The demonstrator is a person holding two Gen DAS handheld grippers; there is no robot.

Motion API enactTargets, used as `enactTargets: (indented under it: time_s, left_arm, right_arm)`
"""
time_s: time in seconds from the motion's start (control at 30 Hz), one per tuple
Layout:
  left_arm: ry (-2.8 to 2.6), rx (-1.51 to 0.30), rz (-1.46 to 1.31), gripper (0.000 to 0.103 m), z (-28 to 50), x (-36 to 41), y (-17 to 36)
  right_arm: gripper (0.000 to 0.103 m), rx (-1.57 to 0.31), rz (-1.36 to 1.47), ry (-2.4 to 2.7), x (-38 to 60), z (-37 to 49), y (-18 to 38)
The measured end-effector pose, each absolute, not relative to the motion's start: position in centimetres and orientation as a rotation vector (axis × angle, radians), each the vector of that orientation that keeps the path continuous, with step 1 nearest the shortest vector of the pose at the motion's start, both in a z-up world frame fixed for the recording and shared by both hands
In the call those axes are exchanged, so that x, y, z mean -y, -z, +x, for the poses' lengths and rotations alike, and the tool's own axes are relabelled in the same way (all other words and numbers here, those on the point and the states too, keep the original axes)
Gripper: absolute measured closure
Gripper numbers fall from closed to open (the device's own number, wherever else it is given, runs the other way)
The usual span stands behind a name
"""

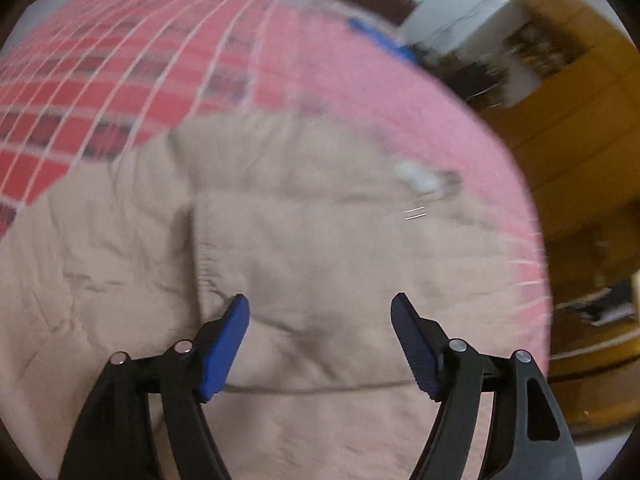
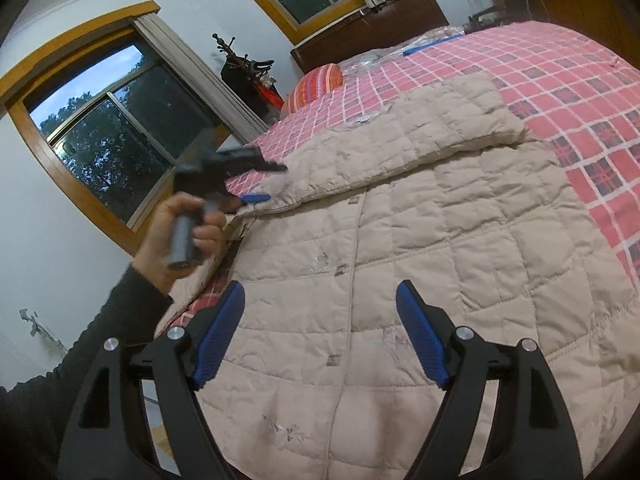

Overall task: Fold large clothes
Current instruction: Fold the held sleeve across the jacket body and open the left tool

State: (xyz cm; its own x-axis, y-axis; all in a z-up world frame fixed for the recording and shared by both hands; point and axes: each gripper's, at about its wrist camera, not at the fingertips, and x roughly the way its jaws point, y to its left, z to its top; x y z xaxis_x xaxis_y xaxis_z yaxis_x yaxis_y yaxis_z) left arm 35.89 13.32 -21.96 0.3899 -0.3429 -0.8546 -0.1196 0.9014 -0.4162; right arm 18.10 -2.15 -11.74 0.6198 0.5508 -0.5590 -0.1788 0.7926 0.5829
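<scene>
Blue-padded fingers [image 2: 224,332] of the right gripper [image 2: 320,336] are seen closest, spread wide with nothing between them, held just above a beige quilted coat [image 2: 420,240]. This coat is laid flat on a bed [image 2: 580,92] covered by a pink and red checked sheet. One sleeve [image 2: 420,124] is folded across the upper part of the coat. A row of small dark snaps is seen down the front seam, and faint embroidered flowers are scattered on the fabric.

At the coat's left edge, the left gripper [image 2: 256,184] is held in a hand [image 2: 188,236] with a dark sleeve [image 2: 100,352]; its fingers are parted, one above and one below the coat's edge, though blur hides whether the fabric is touched. From the left wrist view, the left gripper [image 1: 320,344] is seen with its fingers [image 1: 228,344] spread apart over the beige fabric, nothing gripped; this view is blurred.

A striped bolster [image 2: 316,84] is placed near the dark headboard [image 2: 372,32]. Two wood-framed windows [image 2: 112,128] are set in the white wall beside the bed, with trees and sky seen through them. A dark coat stand [image 2: 240,68] is placed between the windows.
</scene>
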Motion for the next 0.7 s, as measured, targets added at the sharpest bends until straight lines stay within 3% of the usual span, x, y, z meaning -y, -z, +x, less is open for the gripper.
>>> enactTargets:
  time_s: [0.17,0.27,0.53,0.7]
  left_arm:
    - [0.21,-1.045,-0.533,0.031,31.0,-17.4,18.2]
    - [0.176,-0.948,-0.61,0.023,25.0,-22.0,16.5]
    - [-0.203,-0.755,-0.937,0.02,4.1,-36.8,20.6]
    - [-0.371,-0.698,-1.042,0.02,-2.0,-42.1,22.9]
  right_arm:
    - [0.022,-0.796,0.506,-0.437,2.6,17.7,11.7]
    - [0.021,-0.788,0.511,-0.465,2.0,17.5,11.4]
    - [0.017,-0.786,0.467,-0.614,-1.9,17.8,10.2]
    - [0.017,-0.783,0.435,-0.679,-3.9,17.9,9.4]
